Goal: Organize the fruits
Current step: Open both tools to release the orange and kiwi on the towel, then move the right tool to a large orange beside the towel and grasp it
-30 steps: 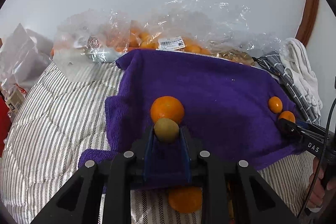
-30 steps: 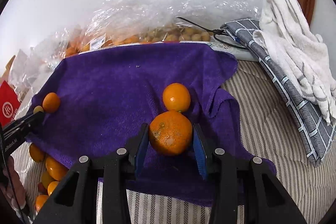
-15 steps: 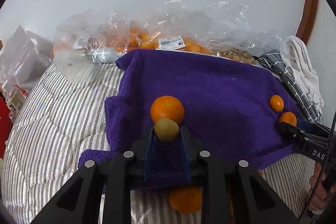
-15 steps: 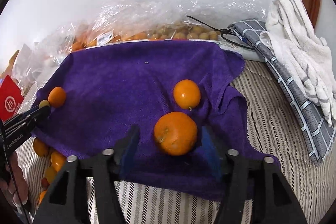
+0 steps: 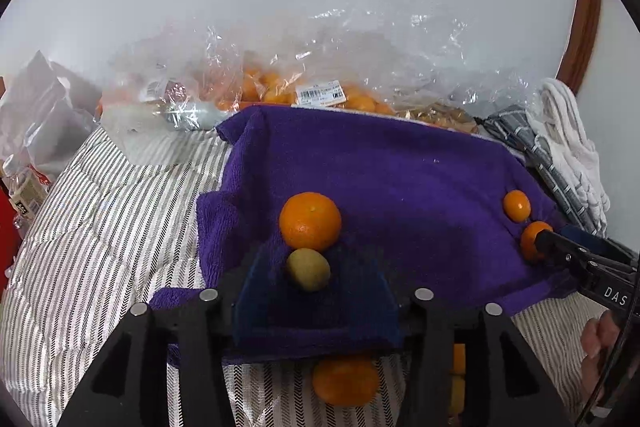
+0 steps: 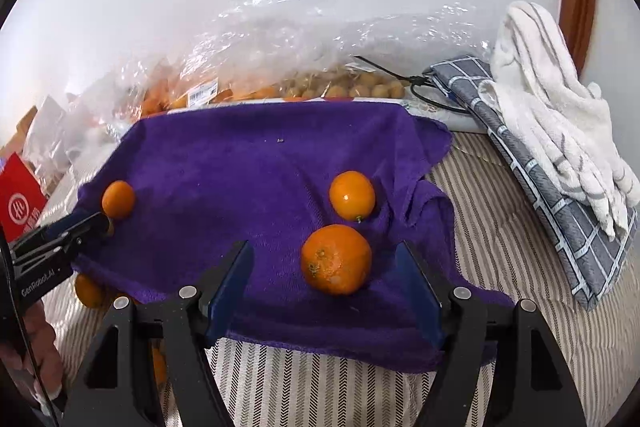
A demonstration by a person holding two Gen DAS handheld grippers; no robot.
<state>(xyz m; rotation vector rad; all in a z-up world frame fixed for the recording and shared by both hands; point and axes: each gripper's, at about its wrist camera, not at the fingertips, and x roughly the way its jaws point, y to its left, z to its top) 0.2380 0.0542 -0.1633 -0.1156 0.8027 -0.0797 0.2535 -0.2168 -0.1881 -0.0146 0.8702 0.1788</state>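
Releasing step: your left tool (image 5: 316,291) was opening, greenish fruit (image 5: 308,269) loose between pads on purple towel (image 5: 400,179); right tool (image 6: 326,283) opening, orange (image 6: 336,259) free, probably resting. Next: withdraw, fetch more.

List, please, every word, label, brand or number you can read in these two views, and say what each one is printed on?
"DAS": white letters on the right gripper, cut off at the frame edge.
"GenRoboLAI", as best it reads: on the left gripper.
White circular logo and characters on the red packet: not readable.
Barcode sticker on the plastic bag: too small to read.
Label on the bottle: blurred.
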